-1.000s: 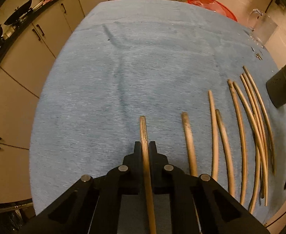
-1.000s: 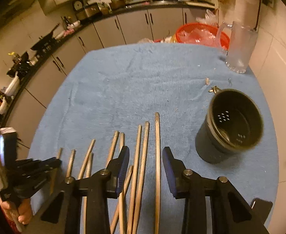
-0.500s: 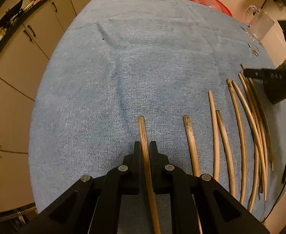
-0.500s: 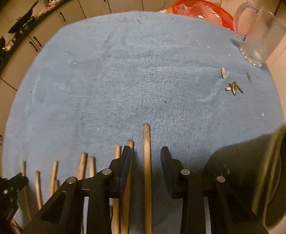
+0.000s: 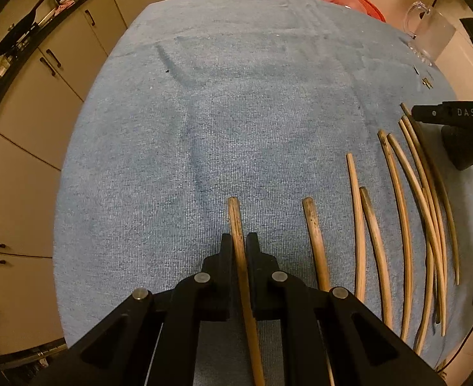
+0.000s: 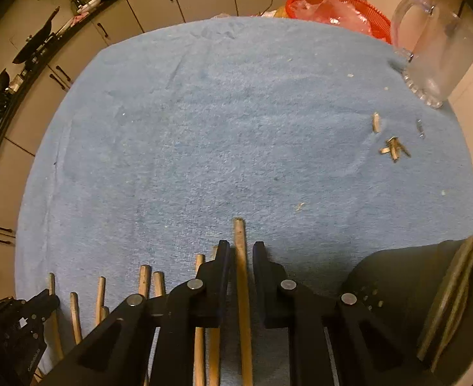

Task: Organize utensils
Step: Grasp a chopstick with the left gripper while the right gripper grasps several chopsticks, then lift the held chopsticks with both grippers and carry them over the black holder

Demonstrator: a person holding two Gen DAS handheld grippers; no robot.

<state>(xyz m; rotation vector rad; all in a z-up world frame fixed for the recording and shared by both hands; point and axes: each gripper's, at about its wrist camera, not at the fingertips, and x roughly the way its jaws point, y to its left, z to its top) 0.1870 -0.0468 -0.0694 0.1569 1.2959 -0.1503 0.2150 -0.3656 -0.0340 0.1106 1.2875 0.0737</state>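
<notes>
— What are the left tongs (image 5: pixel 239 241) doing?

— They are clamped narrow on one wooden chopstick (image 5: pixel 236 222), whose blunt end sticks out past the tips over the blue towel (image 5: pixel 204 128) covering the surface.

— And the right tongs (image 6: pixel 239 251)?

— Their jaws stand a little apart on either side of another chopstick (image 6: pixel 240 257). There is a gap on each side of it, so it looks unclamped, though from this angle I cannot be sure whether one finger touches it.

— Where are the rest of the utensils?

— In the left wrist view, a row of loose chopsticks (image 5: pixel 397 209) lies on the towel to the right of the held one, the nearest well separated, the farthest bunched and overlapping. The black holder cup (image 6: pixel 413 289) lies tipped on its side just right of the right tongs, its perforated base toward them.

— Anything further back?

— A clear glass mug (image 6: pixel 436 51) stands at the far right corner beside a red basket (image 6: pixel 339 6), with small wooden bits (image 6: pixel 394 148) scattered on the towel near the mug.
</notes>
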